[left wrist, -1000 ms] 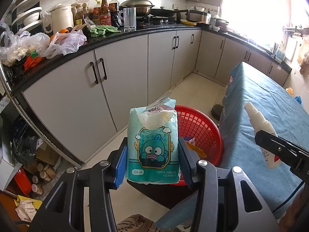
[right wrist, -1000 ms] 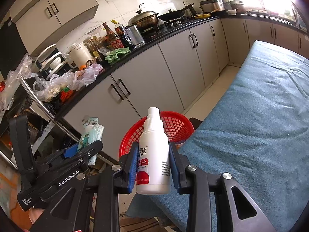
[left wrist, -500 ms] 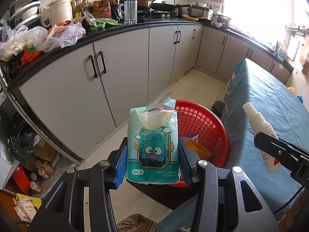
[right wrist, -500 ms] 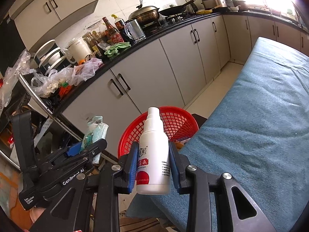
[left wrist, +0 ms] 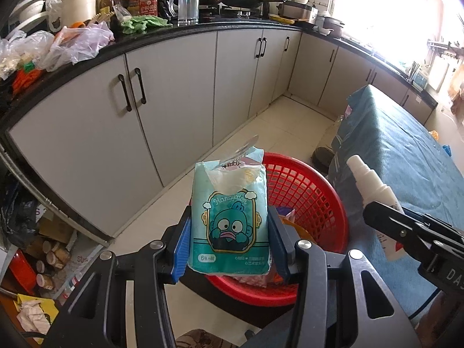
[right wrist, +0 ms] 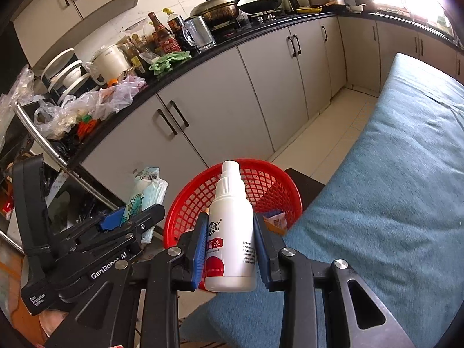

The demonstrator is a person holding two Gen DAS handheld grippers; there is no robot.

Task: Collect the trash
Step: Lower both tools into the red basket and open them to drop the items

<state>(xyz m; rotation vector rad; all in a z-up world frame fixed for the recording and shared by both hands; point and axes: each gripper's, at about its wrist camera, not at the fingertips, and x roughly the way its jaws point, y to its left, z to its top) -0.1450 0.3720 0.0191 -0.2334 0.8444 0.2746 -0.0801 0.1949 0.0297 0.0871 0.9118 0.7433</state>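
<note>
My left gripper (left wrist: 230, 240) is shut on a teal tissue pack (left wrist: 230, 217) with a cartoon fish, held upright over the near rim of a red mesh basket (left wrist: 307, 191). My right gripper (right wrist: 230, 249) is shut on a white spray bottle (right wrist: 230, 232) with a red label, held upright just before the same basket (right wrist: 261, 182). The bottle (left wrist: 374, 185) also shows at the right of the left wrist view, and the tissue pack (right wrist: 145, 194) at the left of the right wrist view. The basket holds some wrappers (left wrist: 287, 217).
The basket sits on a dark stool beside a table with a blue cloth (right wrist: 391, 203). Grey kitchen cabinets (left wrist: 174, 87) under a cluttered black counter run behind. Boxes and jars (left wrist: 49, 249) lie on the floor at the left.
Both grippers have moved forward and down toward the red basket, which now looks nearer. Each keeps its hold on its item.
</note>
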